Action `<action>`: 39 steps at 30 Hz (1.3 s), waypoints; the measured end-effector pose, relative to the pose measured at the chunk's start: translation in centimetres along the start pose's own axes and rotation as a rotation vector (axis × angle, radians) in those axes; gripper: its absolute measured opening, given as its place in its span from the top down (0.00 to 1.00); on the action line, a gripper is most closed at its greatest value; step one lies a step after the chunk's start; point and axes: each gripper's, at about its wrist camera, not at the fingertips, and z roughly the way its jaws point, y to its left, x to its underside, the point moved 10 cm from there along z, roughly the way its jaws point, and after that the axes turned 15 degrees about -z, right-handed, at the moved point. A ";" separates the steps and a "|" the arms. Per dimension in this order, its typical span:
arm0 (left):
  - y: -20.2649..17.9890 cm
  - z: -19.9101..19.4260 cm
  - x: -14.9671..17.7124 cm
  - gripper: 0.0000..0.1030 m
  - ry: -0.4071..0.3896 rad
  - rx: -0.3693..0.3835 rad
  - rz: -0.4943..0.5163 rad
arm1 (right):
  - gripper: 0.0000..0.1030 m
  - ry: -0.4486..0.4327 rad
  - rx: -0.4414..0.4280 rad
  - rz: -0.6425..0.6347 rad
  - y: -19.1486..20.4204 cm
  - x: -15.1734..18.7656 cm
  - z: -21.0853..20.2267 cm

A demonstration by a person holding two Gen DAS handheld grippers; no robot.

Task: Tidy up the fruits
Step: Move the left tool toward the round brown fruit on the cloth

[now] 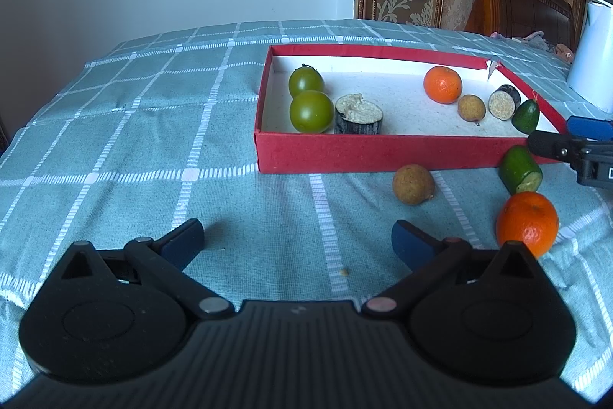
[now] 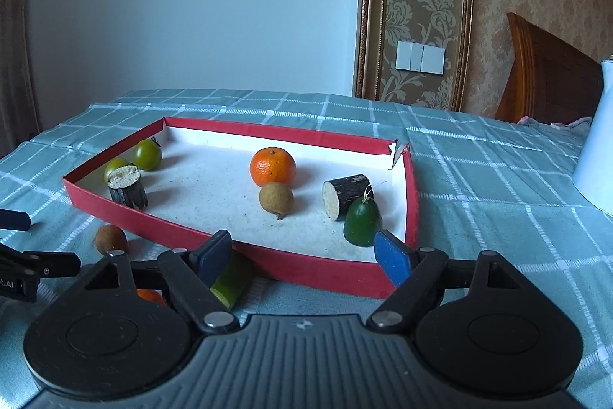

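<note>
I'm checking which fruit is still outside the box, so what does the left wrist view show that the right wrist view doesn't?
Only the left wrist view shows the whole loose orange on the cloth and the open left gripper.

Only the right wrist view shows the open right gripper, nothing between its fingers.

Both show the red box holding an orange, two green tomatoes, a longan and dark cut pieces, with a brown longan and a green cut piece outside.

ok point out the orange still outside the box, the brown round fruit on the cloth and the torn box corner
orange outside the box (image 1: pixel 527 223), left wrist view, middle of its peel
brown round fruit (image 1: pixel 413 184), left wrist view, its centre
torn box corner (image 2: pixel 398 150), right wrist view, the split rim
</note>
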 end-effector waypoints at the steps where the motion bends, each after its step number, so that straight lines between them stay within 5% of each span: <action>1: -0.1 -0.1 0.0 0.00 -0.005 -0.005 0.004 | 0.21 -0.005 0.006 0.003 -0.2 0.1 -0.2; 19: -4.9 -0.3 -1.1 0.03 -0.044 -0.014 0.009 | 0.19 -0.004 0.047 0.052 -2.3 1.6 -1.2; 39: -6.5 0.7 -0.3 0.63 -0.021 0.050 0.028 | 0.19 -0.016 0.073 0.030 -2.1 1.9 -2.4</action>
